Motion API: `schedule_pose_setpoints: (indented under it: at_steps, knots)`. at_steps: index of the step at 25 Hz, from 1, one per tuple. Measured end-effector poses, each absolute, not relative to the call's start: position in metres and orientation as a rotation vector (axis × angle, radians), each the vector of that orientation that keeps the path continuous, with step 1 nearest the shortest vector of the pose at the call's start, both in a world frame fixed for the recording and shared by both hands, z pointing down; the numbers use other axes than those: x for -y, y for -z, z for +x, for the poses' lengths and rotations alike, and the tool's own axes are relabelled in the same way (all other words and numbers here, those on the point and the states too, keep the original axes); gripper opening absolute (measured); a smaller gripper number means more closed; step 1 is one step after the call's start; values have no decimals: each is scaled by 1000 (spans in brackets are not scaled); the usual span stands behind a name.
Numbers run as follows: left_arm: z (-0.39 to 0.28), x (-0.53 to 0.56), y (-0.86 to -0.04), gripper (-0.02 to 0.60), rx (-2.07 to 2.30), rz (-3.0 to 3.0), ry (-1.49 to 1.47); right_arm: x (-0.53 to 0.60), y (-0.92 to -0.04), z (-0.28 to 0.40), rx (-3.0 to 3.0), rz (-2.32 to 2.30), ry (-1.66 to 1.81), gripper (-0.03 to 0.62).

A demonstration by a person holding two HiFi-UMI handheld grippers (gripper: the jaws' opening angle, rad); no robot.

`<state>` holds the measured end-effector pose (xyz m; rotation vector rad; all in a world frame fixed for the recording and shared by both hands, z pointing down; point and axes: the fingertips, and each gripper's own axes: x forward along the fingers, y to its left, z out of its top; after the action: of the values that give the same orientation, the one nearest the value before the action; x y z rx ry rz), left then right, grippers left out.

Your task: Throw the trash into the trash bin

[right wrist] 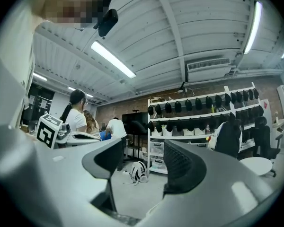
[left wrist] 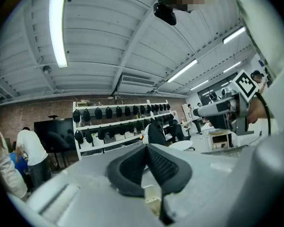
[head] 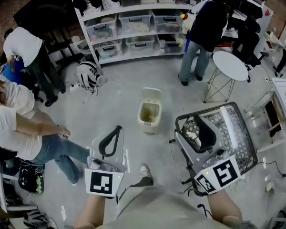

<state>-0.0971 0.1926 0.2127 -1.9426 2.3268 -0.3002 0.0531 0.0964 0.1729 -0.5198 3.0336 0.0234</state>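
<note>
The trash bin (head: 148,126), a small cream plastic box with rounded corners and its flap lid tipped up, stands on the smooth grey concrete floor (head: 128,87), farther off than both claws and roughly between them. The left claw (head: 117,129) (left wrist: 146,148) is closed: its black, rib-textured pads curve inward until the tips meet, with nothing visible between them. The right claw (head: 196,128) (right wrist: 143,157) stands well apart and empty above a wire-mesh cart (head: 240,142) on the near right.
</note>
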Motion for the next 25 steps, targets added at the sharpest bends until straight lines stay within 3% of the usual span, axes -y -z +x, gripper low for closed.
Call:
schedule_pose_setpoints:
  at_steps: [10,25]
  knots:
    - [-164,-142,-234,2,-2328,-2009,324,-47,-195,-7,-3086,-590,39,276]
    - [-154,-43,-246,2,-2348,-2080,401,69,-216,1,-3081,-653,128,268]
